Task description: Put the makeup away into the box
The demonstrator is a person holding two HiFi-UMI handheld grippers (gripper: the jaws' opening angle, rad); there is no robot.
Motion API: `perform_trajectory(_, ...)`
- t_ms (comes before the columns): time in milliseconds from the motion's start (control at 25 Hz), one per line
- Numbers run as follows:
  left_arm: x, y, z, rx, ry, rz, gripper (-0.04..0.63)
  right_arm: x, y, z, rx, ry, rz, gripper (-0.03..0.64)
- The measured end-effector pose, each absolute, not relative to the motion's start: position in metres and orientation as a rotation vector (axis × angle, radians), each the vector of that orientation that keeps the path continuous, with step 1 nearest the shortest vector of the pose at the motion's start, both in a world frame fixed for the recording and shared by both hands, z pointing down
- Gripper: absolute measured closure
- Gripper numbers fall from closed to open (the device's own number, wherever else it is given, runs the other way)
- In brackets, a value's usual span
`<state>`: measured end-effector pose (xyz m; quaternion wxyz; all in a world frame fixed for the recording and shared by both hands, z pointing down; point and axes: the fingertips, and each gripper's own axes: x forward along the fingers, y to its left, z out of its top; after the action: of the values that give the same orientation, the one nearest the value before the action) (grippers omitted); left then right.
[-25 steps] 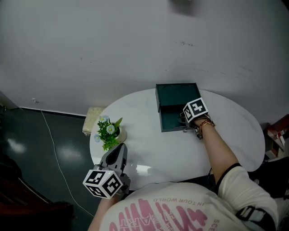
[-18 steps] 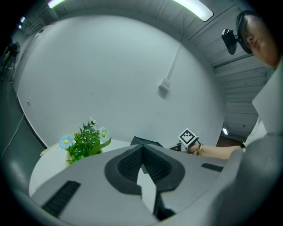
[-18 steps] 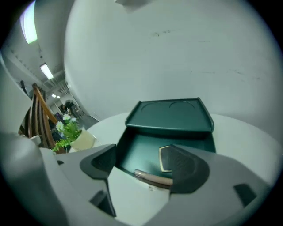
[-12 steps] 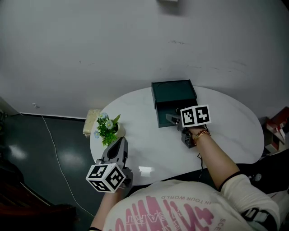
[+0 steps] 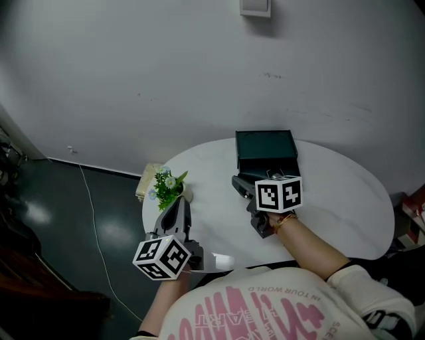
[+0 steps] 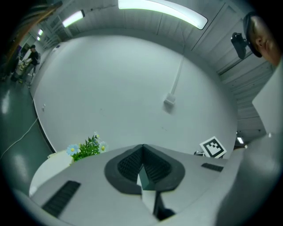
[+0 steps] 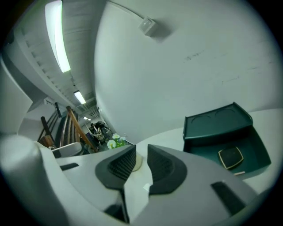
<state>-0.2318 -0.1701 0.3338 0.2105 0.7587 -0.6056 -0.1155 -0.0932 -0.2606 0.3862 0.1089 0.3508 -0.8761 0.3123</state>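
A white oval table (image 5: 345, 199) seen from above, with an open dark green box (image 5: 265, 145) at its far side against a pale grey wall; everything here is placed from that box. The box's lid stands raised at the back, and its shallow tray faces you. In the right gripper view a flat, square, dark makeup compact (image 7: 230, 157) with a pale rim lies inside the tray, on the tray floor towards its front. Your right gripper (image 5: 238, 180) is on the near side of the box, its tips just beside the box's near left corner and tilted a little downward. Its jaws have just been closing and now stand narrow, with only a slim gap between the ribbed pads (image 7: 161, 165) and nothing held in it. Your left gripper (image 5: 179, 201) is well apart from the box, to the left of it and nearer to you, over the table's near left edge and pointing roughly level. Its jaws are pressed together and empty, as the left gripper view (image 6: 142, 148) shows. A small potted plant (image 5: 167, 188) with green leaves and pale blue flowers stands on the table left of the box, just beyond the left gripper's tips. High above the box a small white fitting (image 5: 255, 6) is fixed to the wall
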Motion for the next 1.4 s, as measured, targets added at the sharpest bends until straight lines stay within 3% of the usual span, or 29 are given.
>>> perform_trajectory(200,-0.214,-0.163,0.313,2.099,-1.738,-0.348,0.594,-0.081,-0.241,0.344,0.968,-2.709,0.877,0.618)
perform_trajectory(640,-0.097,-0.128,0.295,2.216,-1.801,-0.278,0.594,0.012,-0.197,0.315,1.008,-2.775,0.476,0.620)
perform_trajectory(1040,-0.036,-0.088,0.322,2.187,-1.823,-0.233,0.594,0.076,-0.163,0.351,0.964,-2.746,0.553,0.619)
perform_trajectory(1400,-0.026,-0.069,0.344,2.121,-1.842,-0.180,0.594,0.088,-0.148,0.375,0.932,-2.715,0.574,0.620)
